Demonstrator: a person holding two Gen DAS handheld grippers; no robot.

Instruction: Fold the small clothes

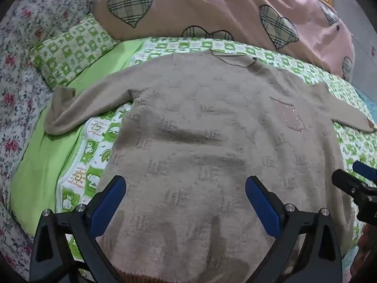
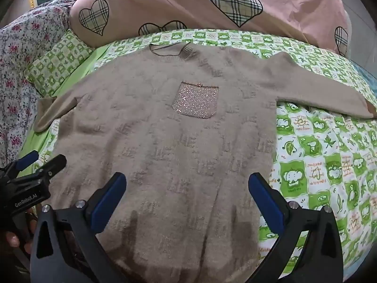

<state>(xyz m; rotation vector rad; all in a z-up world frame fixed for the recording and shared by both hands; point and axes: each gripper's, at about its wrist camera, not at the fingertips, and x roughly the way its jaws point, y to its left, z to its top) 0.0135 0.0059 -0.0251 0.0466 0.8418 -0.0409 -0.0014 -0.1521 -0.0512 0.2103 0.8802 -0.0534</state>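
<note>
A beige knit sweater (image 1: 200,129) lies flat, front up, on the bed, with both sleeves spread out and the neck at the far side; it also shows in the right wrist view (image 2: 165,141). It has a sequinned chest pocket (image 2: 195,100). My left gripper (image 1: 186,188) is open above the sweater's lower left part, near the hem. My right gripper (image 2: 187,186) is open above the lower right part. Neither holds anything. The right gripper shows at the right edge of the left wrist view (image 1: 355,184), and the left gripper shows at the left edge of the right wrist view (image 2: 35,167).
The bed has a green and white checked sheet (image 2: 318,160). A matching small pillow (image 1: 73,49) lies at the far left. A pink duvet with plaid hearts (image 1: 212,7) is piled behind the sweater. A floral quilt (image 1: 14,89) lies on the left.
</note>
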